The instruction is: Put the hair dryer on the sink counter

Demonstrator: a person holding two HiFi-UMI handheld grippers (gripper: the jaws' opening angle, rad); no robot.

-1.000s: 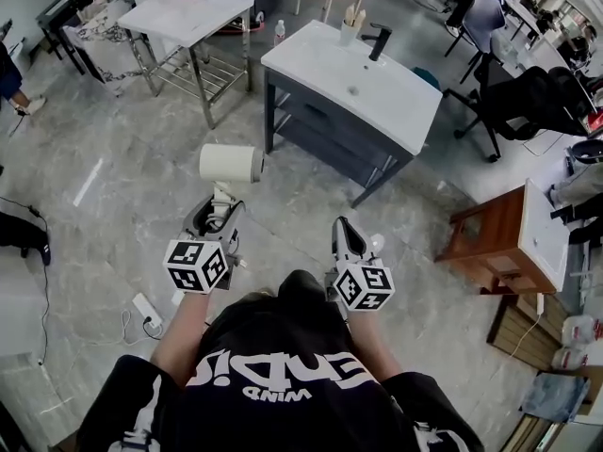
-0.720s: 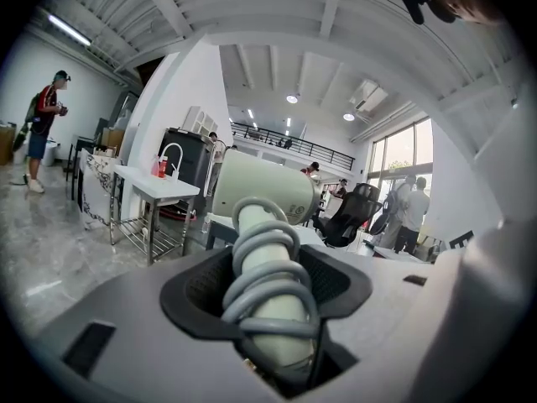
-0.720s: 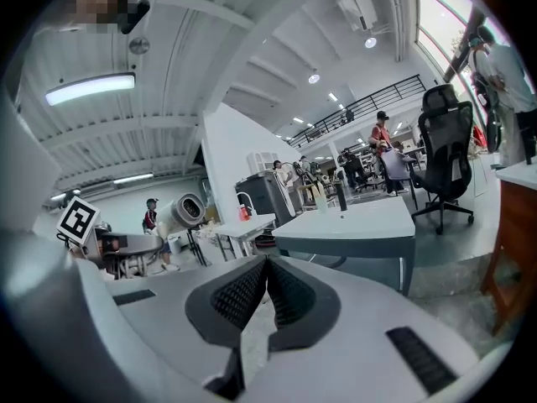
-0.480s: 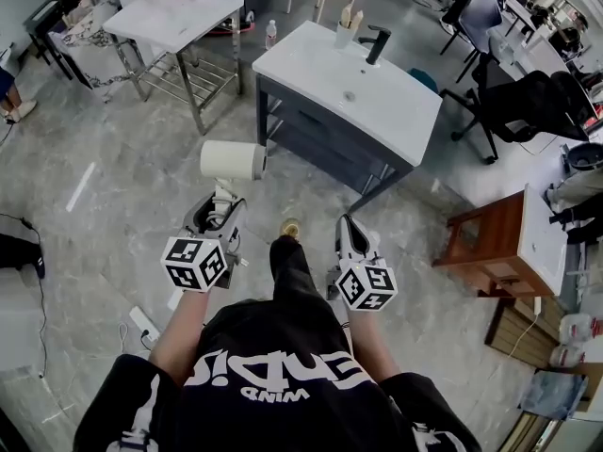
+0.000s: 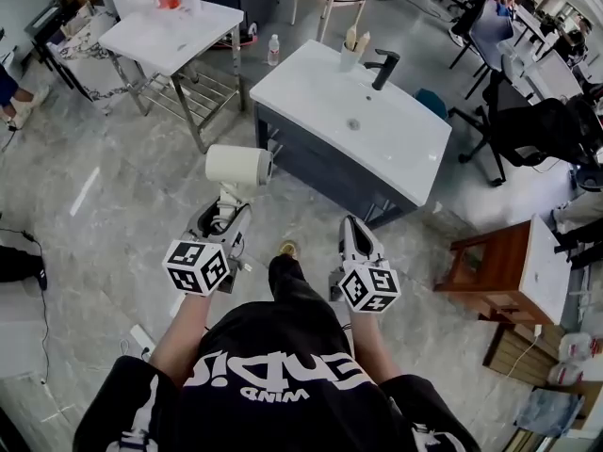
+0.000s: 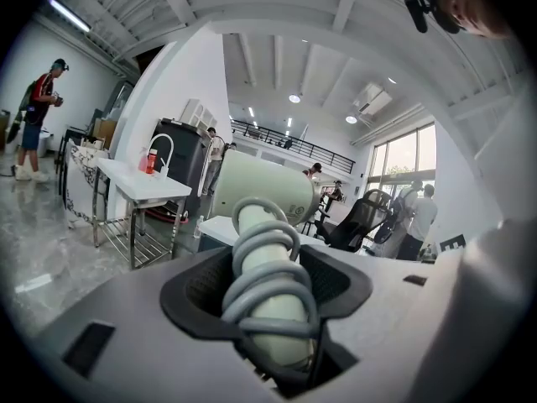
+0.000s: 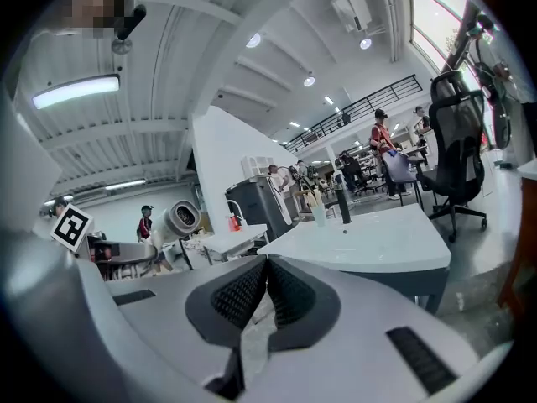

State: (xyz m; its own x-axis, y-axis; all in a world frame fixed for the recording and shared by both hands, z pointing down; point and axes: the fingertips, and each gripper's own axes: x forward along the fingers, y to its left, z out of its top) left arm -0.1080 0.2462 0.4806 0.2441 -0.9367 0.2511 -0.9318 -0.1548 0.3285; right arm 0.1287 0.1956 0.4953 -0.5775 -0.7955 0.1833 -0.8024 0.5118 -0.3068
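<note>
My left gripper point(image 5: 226, 217) is shut on the handle of a pale cream hair dryer point(image 5: 237, 166), whose grey cord is wound round the handle point(image 6: 270, 288). The dryer's barrel point(image 6: 262, 187) sticks up beyond the jaws, and it also shows in the right gripper view point(image 7: 174, 222). The white sink counter point(image 5: 311, 88) on a dark cabinet stands ahead, with a black tap point(image 5: 382, 67) and a cup of brushes point(image 5: 352, 47). My right gripper point(image 5: 352, 236) is shut with nothing between its pads point(image 7: 265, 288). Both grippers are in the air over the floor, short of the counter.
A white metal-legged table point(image 5: 170, 34) with an orange bottle stands at the left of the sink. A wooden cabinet point(image 5: 499, 262) is at the right, black office chairs point(image 5: 537, 125) behind it. A power strip point(image 5: 143, 340) lies on the marble floor. People stand in the background.
Both grippers have moved forward toward the sink counter with the walking person; the counter now sits nearer. The dryer stays in the left grip.
</note>
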